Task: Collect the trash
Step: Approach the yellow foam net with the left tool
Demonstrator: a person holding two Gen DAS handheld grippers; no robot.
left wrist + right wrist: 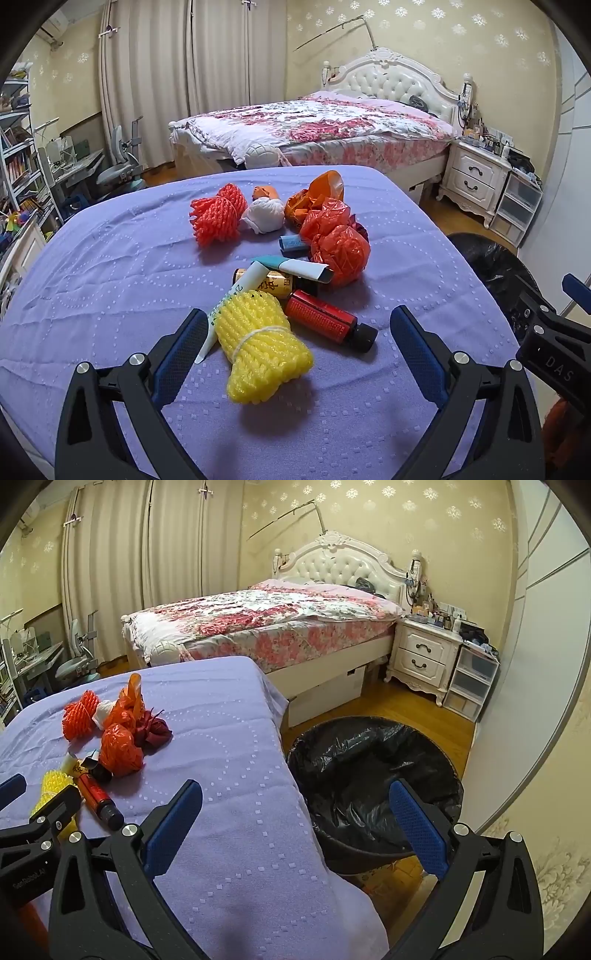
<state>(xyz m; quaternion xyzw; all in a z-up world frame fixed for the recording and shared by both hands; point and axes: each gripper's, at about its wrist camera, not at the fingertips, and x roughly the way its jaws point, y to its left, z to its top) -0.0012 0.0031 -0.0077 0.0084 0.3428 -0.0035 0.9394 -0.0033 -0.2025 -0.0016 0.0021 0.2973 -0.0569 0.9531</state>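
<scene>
A pile of trash lies on the purple-clothed table (110, 266): a yellow foam net (258, 350), a red bottle with a black cap (328, 321), a red foam net (216, 216), a white wad (264, 214), orange plastic bags (332, 236) and small cartons (295, 267). My left gripper (299, 328) is open, its fingers on either side of the yellow net and red bottle, just above the cloth. My right gripper (295, 808) is open and empty, over the table's right edge beside the black-lined trash bin (373, 775).
The bin stands on the wooden floor right of the table. A bed (266, 627) with a floral cover is behind, a white nightstand (421, 657) and plastic drawers (469, 686) at the right. A desk, chair and bookshelves (22, 162) stand at the left.
</scene>
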